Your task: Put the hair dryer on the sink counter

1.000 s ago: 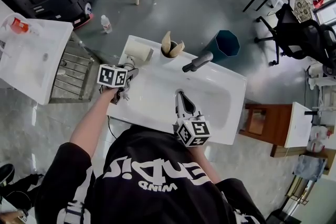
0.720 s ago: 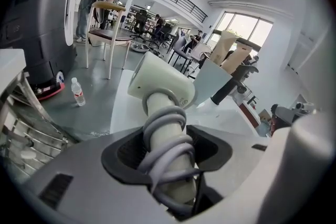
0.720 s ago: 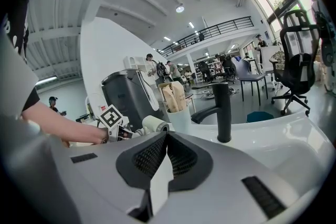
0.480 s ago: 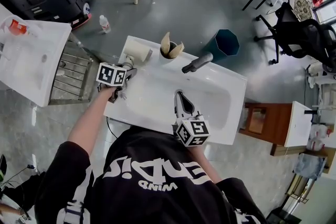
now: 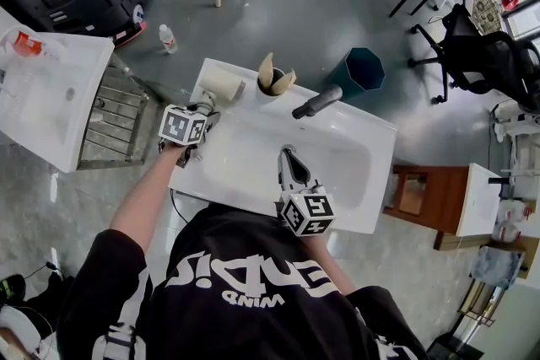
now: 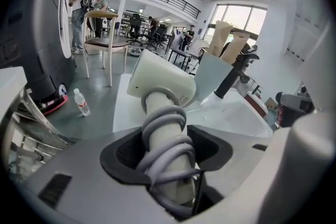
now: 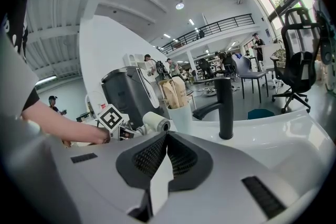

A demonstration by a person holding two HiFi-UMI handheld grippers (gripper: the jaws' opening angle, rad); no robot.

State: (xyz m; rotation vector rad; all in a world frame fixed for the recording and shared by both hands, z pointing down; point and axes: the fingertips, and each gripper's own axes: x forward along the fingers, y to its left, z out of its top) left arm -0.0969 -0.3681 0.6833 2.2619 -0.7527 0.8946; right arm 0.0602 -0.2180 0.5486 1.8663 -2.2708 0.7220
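Two grippers were over the white sink counter [image 5: 375, 129]; the left gripper's [image 5: 203, 115] jaws, just easing wider, pinched the hair dryer's [image 5: 221, 83] cord-wrapped handle, its head resting at the counter's far left corner beside a cup [image 5: 273, 88]; the right gripper's [image 5: 288, 154] jaws were pressed together, empty, above the basin [image 5: 243, 158].

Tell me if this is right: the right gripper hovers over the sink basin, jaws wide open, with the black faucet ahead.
Not the jaws: the right gripper view shows the right gripper with its jaws shut together, nothing between them. It does hover over the sink basin, black faucet ahead.
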